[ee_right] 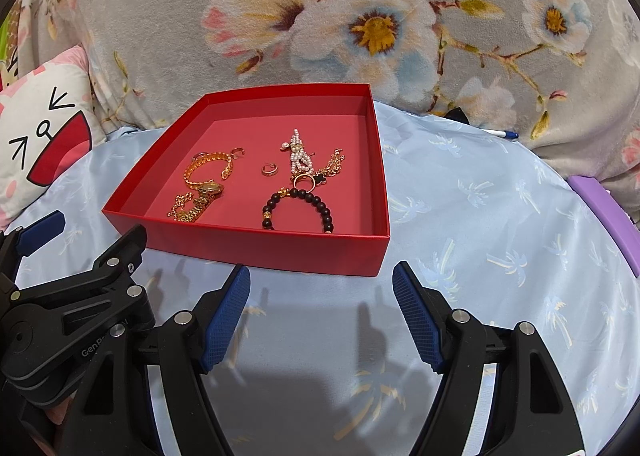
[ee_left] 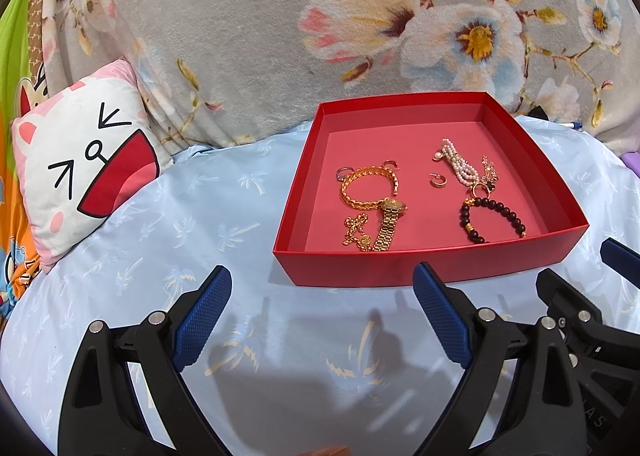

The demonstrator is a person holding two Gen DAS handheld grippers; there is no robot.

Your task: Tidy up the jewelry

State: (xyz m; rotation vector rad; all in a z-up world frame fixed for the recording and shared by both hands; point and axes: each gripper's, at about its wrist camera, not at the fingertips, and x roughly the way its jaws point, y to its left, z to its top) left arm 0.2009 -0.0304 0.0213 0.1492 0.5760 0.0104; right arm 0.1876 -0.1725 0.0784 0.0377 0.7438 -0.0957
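Observation:
A shallow red box (ee_left: 400, 268) (ee_right: 280, 248) sits on the light blue sheet. Inside lie a gold chain bracelet (ee_left: 370, 184) (ee_right: 208, 168), a gold watch (ee_left: 390, 224) (ee_right: 208, 192), a gold cross chain (ee_left: 354, 232), a pearl bracelet (ee_left: 458, 164) (ee_right: 300, 156), a black bead bracelet (ee_left: 492, 216) (ee_right: 296, 204) and small hoop earrings (ee_left: 436, 180) (ee_right: 269, 170). My left gripper (ee_left: 322, 288) is open and empty, just in front of the box's near wall. My right gripper (ee_right: 322, 284) is open and empty at the box's near right corner.
A cartoon-face pillow (ee_left: 80, 172) (ee_right: 36, 144) lies to the left. A grey floral blanket (ee_left: 280, 36) (ee_right: 360, 16) rises behind the box. A purple object (ee_right: 608, 212) and a pen (ee_right: 500, 133) lie at the right.

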